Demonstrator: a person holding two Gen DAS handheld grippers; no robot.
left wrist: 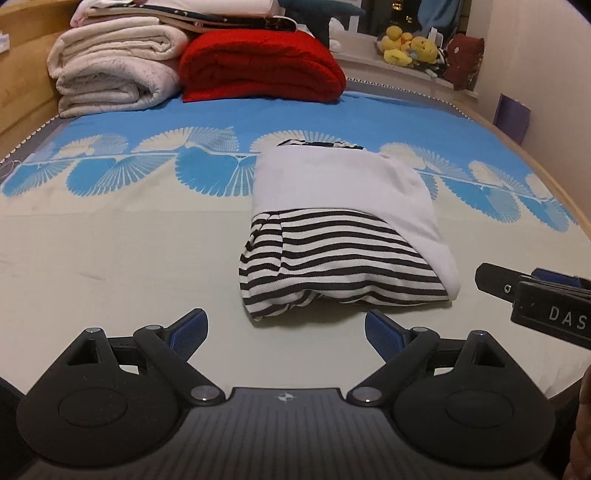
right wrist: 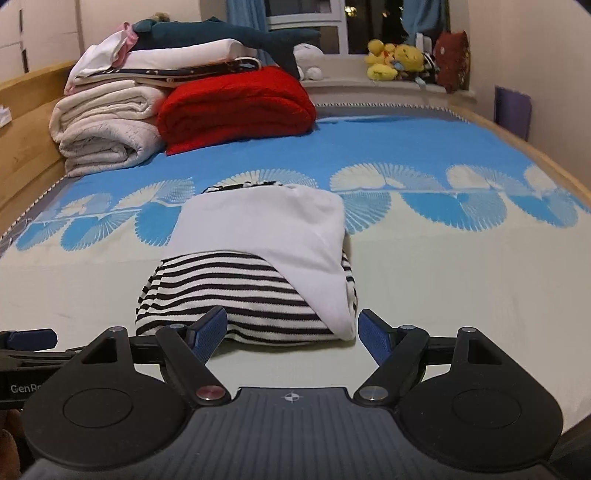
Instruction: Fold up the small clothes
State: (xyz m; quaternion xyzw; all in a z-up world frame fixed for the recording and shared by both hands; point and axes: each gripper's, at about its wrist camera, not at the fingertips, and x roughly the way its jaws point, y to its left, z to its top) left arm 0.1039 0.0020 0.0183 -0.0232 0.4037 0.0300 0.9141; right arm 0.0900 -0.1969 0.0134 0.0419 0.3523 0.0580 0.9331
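**Folded garment on the bed, both grippers open and empty**

The bed (left wrist: 110, 240) filled both views, its cover (right wrist: 443, 280) cream in the near half and bright blue with pale fan shapes in the far half, inside a wooden frame (left wrist: 22, 92). At the far left corner sat a stack of cream blankets (left wrist: 114, 70), with a folded red blanket (left wrist: 262, 66) touching it on the right and flat folded linens (right wrist: 173, 62) piled on top. A dark teal plush (right wrist: 229, 35) lay across that pile. Beyond the bed a window ledge held yellow plush toys (right wrist: 393, 59) and a dark red one (right wrist: 452, 59); a purple item (left wrist: 511, 118) leaned on the right wall.

The garment (left wrist: 343, 236) lay near the middle of the bed on the cream part, its far edge reaching the fan pattern. It was a folded bundle: a white panel over the top and right side, black-and-white stripes showing at the near and left side.

The left gripper (left wrist: 286, 334) stood just short of the bundle's near edge, jaws spread wide, nothing between them. The right gripper (right wrist: 291, 334) was also spread wide and empty, its left finger (right wrist: 208, 334) overlapping the striped edge in its own view, though contact could not be told. In the left view it (left wrist: 532, 291) showed at the right, beside the bundle's near right corner
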